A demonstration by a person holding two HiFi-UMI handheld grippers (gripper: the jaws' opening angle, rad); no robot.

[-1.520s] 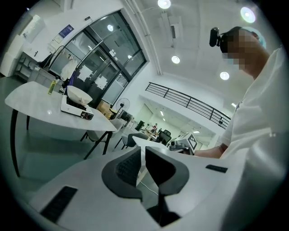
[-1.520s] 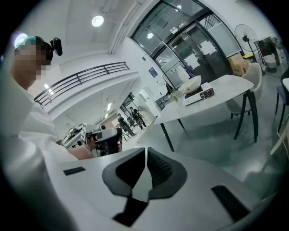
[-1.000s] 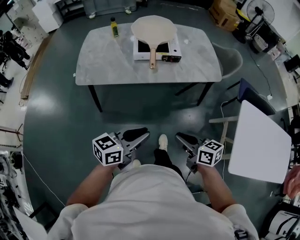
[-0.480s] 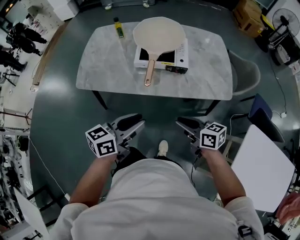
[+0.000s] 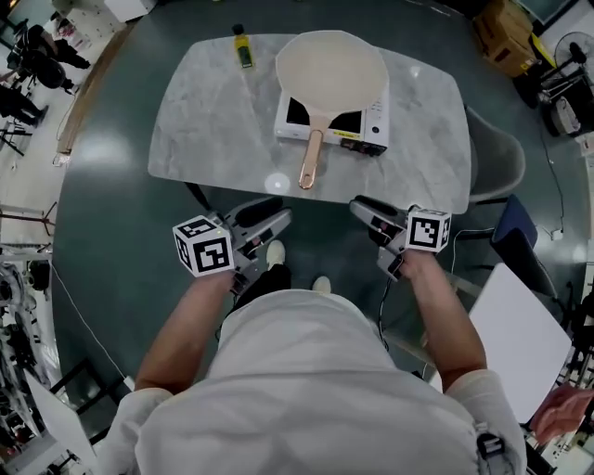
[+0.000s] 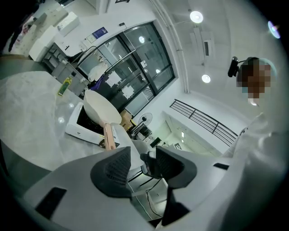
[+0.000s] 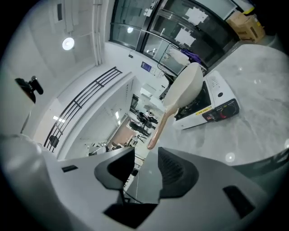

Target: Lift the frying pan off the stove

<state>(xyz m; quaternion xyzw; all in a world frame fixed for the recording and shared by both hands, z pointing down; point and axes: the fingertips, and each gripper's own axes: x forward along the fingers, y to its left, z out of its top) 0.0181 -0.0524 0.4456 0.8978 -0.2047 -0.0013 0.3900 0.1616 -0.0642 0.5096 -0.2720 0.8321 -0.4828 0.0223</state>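
A cream frying pan point(image 5: 331, 67) sits on a white portable stove point(image 5: 374, 132) at the far side of the grey marble table point(image 5: 209, 121). Its copper handle point(image 5: 311, 163) points toward me. Both grippers hover at the table's near edge, short of the pan. My left gripper point(image 5: 275, 219) is left of the handle and my right gripper point(image 5: 363, 209) is right of it. Both pairs of jaws have just been opening and stand apart, with nothing between them. The left gripper view shows the pan point(image 6: 101, 107) and stove point(image 6: 80, 127) ahead of the left gripper point(image 6: 142, 164). In the right gripper view the pan point(image 7: 185, 88) is ahead of the right gripper point(image 7: 146, 169).
A small yellow-labelled bottle point(image 5: 243, 46) stands at the table's far left. A grey chair point(image 5: 494, 148) is by the table's right end. A white board point(image 5: 520, 334) lies at the lower right, and cardboard boxes point(image 5: 506, 28) sit at the top right.
I have walked up to the table, which is now much nearer. Both grippers have moved forward to its near edge, and their jaws have opened wider.
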